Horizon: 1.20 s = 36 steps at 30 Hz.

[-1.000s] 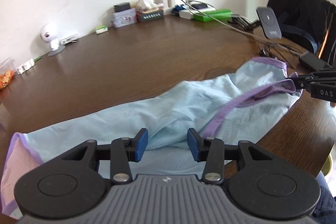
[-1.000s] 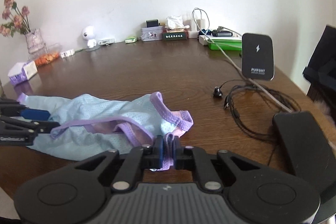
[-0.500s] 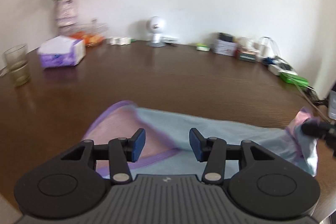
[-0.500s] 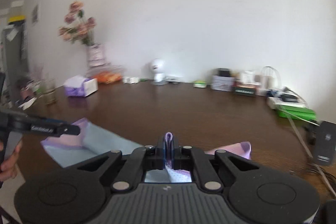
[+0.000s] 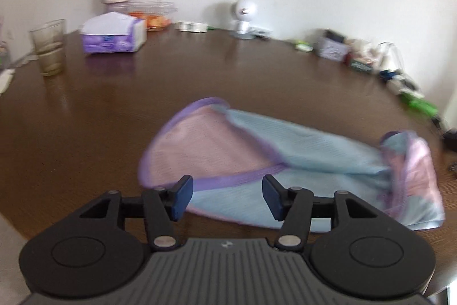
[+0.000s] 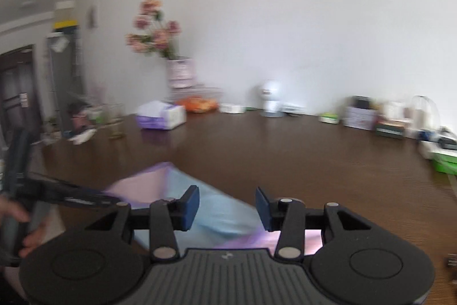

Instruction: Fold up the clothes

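now the right tongs (image 6: 227,207) are opening, having just let go of the purple-trimmed hem; the left tongs (image 5: 227,197) are spreading too, gripping nothing; the pale blue and pink mesh garment (image 5: 285,162) lies on the dark wooden desk (image 5: 200,82), so this fold looks laid.

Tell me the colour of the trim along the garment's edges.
Purple, edging the light blue and pink garment; it shows best in the left wrist view.

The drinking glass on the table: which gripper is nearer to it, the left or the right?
Left, probably. The left gripper works over the garment's end on the glass's side, jaws opening. The right gripper is over the opposite end, jaws opening too, farther from the glass.
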Each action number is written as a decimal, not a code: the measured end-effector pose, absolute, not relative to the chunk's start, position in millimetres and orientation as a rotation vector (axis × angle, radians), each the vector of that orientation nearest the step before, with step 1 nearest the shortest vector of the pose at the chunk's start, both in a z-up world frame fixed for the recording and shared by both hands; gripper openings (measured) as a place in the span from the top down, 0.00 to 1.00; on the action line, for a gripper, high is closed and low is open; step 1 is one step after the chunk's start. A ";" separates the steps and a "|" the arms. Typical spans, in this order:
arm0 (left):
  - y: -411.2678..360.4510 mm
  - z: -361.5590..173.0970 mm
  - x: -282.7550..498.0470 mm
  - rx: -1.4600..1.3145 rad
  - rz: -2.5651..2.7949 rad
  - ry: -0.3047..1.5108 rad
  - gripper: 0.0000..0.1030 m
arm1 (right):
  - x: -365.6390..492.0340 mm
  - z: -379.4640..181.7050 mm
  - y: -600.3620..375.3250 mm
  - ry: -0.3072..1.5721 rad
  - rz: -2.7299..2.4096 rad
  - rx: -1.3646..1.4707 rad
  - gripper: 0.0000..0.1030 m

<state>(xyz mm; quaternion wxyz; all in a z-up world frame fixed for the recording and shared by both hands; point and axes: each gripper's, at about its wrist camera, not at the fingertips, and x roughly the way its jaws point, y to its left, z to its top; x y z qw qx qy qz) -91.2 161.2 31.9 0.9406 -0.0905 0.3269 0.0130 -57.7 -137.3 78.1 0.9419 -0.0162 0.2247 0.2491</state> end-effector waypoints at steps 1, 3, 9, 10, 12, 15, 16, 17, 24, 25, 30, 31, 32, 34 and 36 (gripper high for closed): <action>153.4 36.3 -89.5 -0.201 -0.059 0.669 0.45 | -48.1 75.5 -145.4 0.497 0.463 -0.025 0.59; 133.3 43.2 -85.8 -0.217 -0.250 0.679 0.37 | -32.1 70.5 -152.5 0.552 0.470 0.008 0.59; 51.8 26.7 -77.7 -0.046 -0.471 0.734 0.31 | 5.2 63.2 -140.7 0.551 0.560 -0.104 0.56; 45.3 21.1 -74.7 -0.032 -0.485 0.748 0.38 | 14.9 59.7 -138.7 0.600 0.581 -0.130 0.55; 38.6 13.4 -70.7 -0.010 -0.494 0.762 0.55 | 31.8 51.1 -136.2 0.696 0.635 -0.154 0.56; 38.3 8.0 -66.1 -0.017 -0.471 0.783 0.82 | 37.6 46.0 -136.3 0.747 0.742 -0.142 0.96; 41.1 8.5 -65.9 -0.030 -0.472 0.774 0.84 | 36.6 46.3 -136.4 0.749 0.781 -0.141 0.98; 42.9 10.2 -67.5 -0.034 -0.478 0.757 0.85 | 33.6 51.0 -138.8 0.748 0.835 -0.135 0.98; 48.7 19.6 -72.0 -0.025 -0.511 0.686 0.87 | 52.7 74.9 -170.9 0.841 1.232 0.120 0.98; 51.2 21.1 -71.4 -0.019 -0.515 0.679 0.84 | 61.9 69.9 -170.3 0.877 1.240 0.130 0.98; 68.6 42.8 -57.4 0.089 -0.476 0.572 0.46 | 82.9 46.6 -157.1 0.988 1.160 0.030 0.97; 66.3 44.3 -51.7 0.168 -0.495 0.546 0.45 | 80.4 48.1 -159.6 0.967 1.183 0.042 0.97; 61.0 43.3 -44.1 0.230 -0.525 0.543 0.45 | 77.7 50.1 -162.7 0.943 1.209 0.059 0.97; 50.1 41.2 -28.8 0.354 -0.587 0.536 0.44 | 72.6 54.9 -170.0 0.900 1.254 0.084 0.97; 41.7 37.0 -11.2 0.452 -0.644 0.546 0.44 | 69.7 57.9 -176.7 0.879 1.258 0.090 0.97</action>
